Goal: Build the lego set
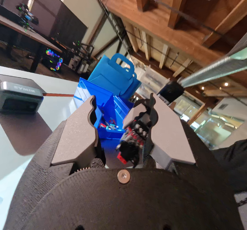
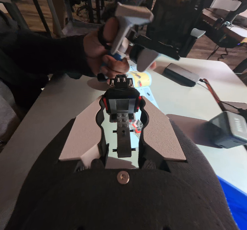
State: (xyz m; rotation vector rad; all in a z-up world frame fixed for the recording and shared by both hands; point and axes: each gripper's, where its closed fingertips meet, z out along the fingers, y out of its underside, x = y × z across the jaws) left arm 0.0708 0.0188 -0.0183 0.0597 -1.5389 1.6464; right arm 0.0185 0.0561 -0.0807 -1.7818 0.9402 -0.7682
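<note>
My right gripper [image 2: 121, 99] is shut on a partly built lego model [image 2: 122, 103] of black, grey and red bricks, with a grey studded strip running back between the fingers. It holds the model above the white table [image 2: 53, 110]. My left gripper [image 1: 123, 96] is open, and the model [image 1: 132, 138] sits between its fingers, close to the right one. One right gripper finger [image 1: 135, 113] shows beside the model. In the right wrist view the left gripper [image 2: 139, 36] is blurred, held by a hand just above and beyond the model.
A blue bin [image 1: 93, 90] with several loose lego pieces [image 1: 108, 125] stands behind the model, with a blue folded carrier [image 1: 113, 74] behind it. An instruction booklet [image 2: 143, 79] lies on the table. Two black boxes [image 2: 180, 76] [image 2: 227, 130] sit at the right. About 9 cm separates my left fingertips from my right.
</note>
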